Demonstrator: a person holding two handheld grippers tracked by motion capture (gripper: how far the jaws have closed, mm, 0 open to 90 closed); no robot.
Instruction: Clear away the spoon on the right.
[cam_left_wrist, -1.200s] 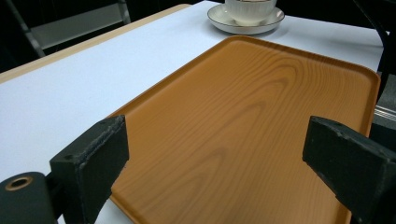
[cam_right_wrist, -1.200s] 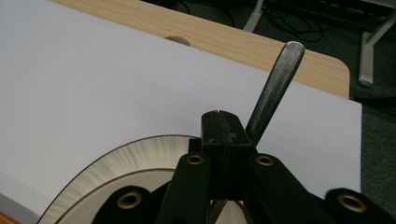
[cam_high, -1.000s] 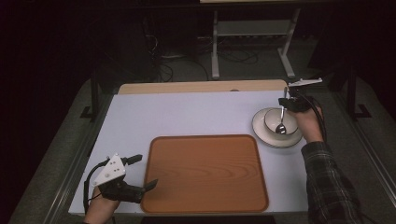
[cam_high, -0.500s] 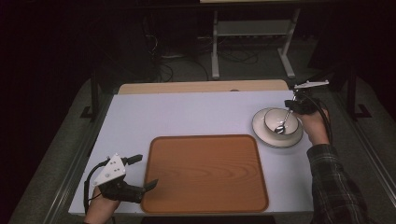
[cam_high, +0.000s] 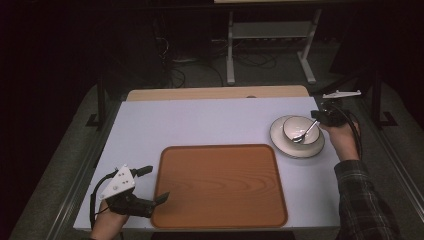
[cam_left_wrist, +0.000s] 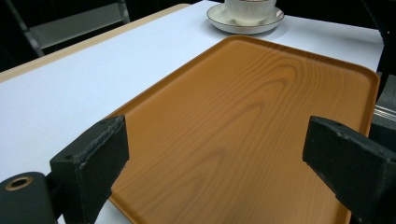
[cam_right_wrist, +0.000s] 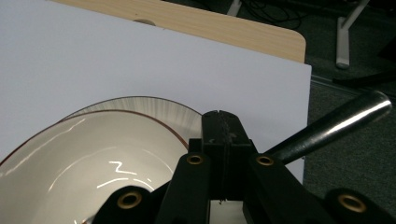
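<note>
1. In the high view the right gripper (cam_high: 320, 116) sits at the right of the frame, just past the rim of a white bowl (cam_high: 295, 127), with its jaws clamped on the handle of a metal spoon (cam_high: 306, 132).
2. The spoon slants down and left from the jaws, and its scoop rests inside the bowl.
3. In the right gripper view the two black jaws are pressed together at centre frame, and the spoon handle (cam_right_wrist: 327, 126) sticks out to the upper right.
4. The bowl stands on a white plate (cam_high: 310, 150) with a dark rim, right of centre in the high view.
5. The left gripper (cam_high: 150, 187) lies at the lower left of the high view, jaws wide apart and holding nothing.
6. Its tips reach the near left edge of a wooden tray (cam_high: 220, 185), which lies at lower centre on the white table (cam_high: 200, 122).
7. In the left gripper view the tray (cam_left_wrist: 243, 126) spreads between the open jaws, and the bowl (cam_left_wrist: 250, 9) on its plate (cam_left_wrist: 219, 21) shows at the top edge.
</note>
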